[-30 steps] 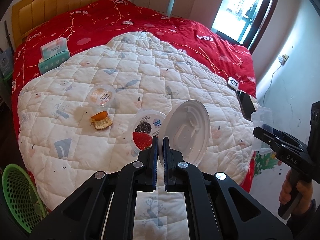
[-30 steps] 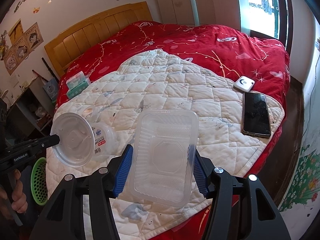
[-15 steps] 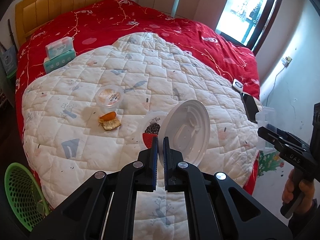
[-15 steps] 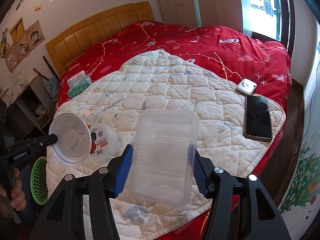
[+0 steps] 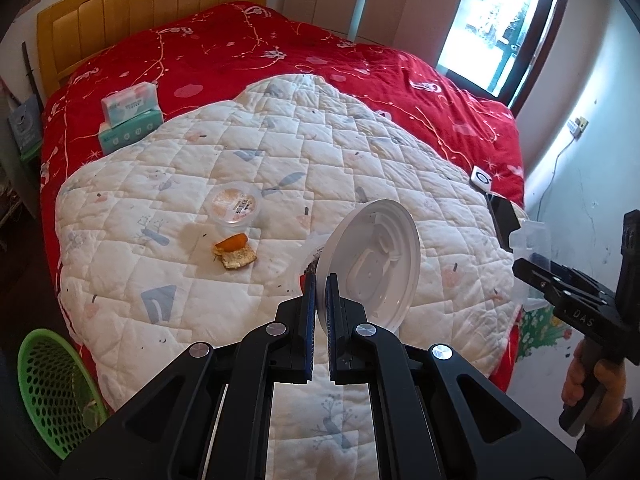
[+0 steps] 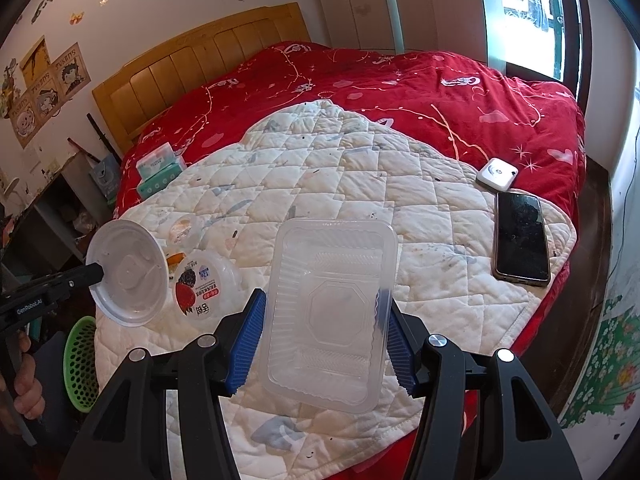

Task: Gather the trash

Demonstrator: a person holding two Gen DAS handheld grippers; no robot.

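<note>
Both hands loaded, held clear above the quilt [image 5: 360,152], probably for carrying to the green basket [image 5: 52,384] on the floor at the bed's near left corner. Left claw [image 5: 321,292] pinched together on the rim of the round white lid [image 5: 372,264], which stands on edge, hollow face turned right. Right claw [image 6: 322,332] clamped across the short sides of the clear tray [image 6: 332,312]; long axis runs near-to-far, open face toward the camera. Printed tub [image 6: 200,280], small cup [image 5: 236,204] and orange peel [image 5: 236,250] lie uncollected on the quilt.

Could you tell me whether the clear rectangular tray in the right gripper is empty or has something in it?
Empty. The clear tray, clamped by the right gripper, shows only its ribbed bottom and the quilt through it.
</note>
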